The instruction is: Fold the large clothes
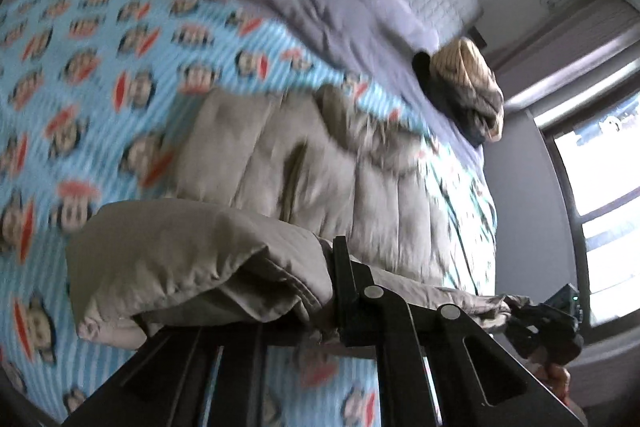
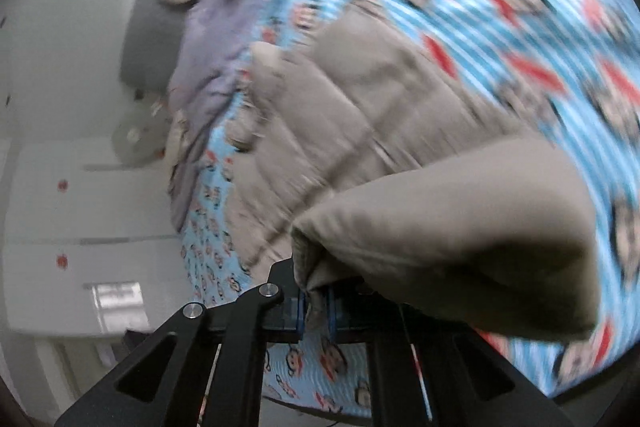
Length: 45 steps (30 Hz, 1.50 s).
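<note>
Beige quilted coat (image 1: 304, 163) lies on the monkey-print bedspread (image 1: 100, 67), its near hem pinched and raised by the left gripper (image 1: 340, 307) and the right gripper (image 2: 316, 303), both clamped tight on fabric. Judging by this, the lengthwise fold is under way; next, both corners should travel together toward the hood.

The left gripper (image 1: 340, 291) is a matte black frame of flat angular linkage arms with long slots and triangular cut-outs; two round silver pivot pins sit on its upper links; its jaws are narrow black bars; the right gripper (image 2: 316, 307) is built the same way, black arms with triangular openings and two silver pins on its left link; its fingertips (image 2: 301, 311) carry blue pads; a thin red-and-white strip runs along one inner arm; in the left wrist view the right gripper's black body shows a small green light.
</note>
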Each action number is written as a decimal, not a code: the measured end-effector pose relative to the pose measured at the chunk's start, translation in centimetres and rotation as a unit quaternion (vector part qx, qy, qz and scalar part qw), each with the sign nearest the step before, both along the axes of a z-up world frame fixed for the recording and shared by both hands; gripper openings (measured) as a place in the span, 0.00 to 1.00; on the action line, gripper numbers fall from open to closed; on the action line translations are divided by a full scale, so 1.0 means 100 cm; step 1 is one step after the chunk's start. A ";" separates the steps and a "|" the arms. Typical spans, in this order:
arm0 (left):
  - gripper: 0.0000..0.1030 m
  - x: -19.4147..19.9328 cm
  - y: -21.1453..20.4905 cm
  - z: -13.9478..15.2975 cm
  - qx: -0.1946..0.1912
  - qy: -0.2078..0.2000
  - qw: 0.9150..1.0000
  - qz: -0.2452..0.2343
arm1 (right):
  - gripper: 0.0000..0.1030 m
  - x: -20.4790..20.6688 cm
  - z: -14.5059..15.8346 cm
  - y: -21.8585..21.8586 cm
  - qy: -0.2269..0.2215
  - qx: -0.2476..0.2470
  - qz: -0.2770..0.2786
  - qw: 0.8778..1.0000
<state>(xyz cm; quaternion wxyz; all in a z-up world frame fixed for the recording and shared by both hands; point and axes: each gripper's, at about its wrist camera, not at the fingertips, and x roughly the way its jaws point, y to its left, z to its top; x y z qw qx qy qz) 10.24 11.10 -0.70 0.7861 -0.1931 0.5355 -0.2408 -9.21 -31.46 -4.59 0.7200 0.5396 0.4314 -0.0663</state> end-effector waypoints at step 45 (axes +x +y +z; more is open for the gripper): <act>0.49 0.173 -0.108 -0.101 0.261 -0.027 0.963 -0.067 | 0.18 0.217 -0.054 -0.053 0.077 -0.153 0.109 0.979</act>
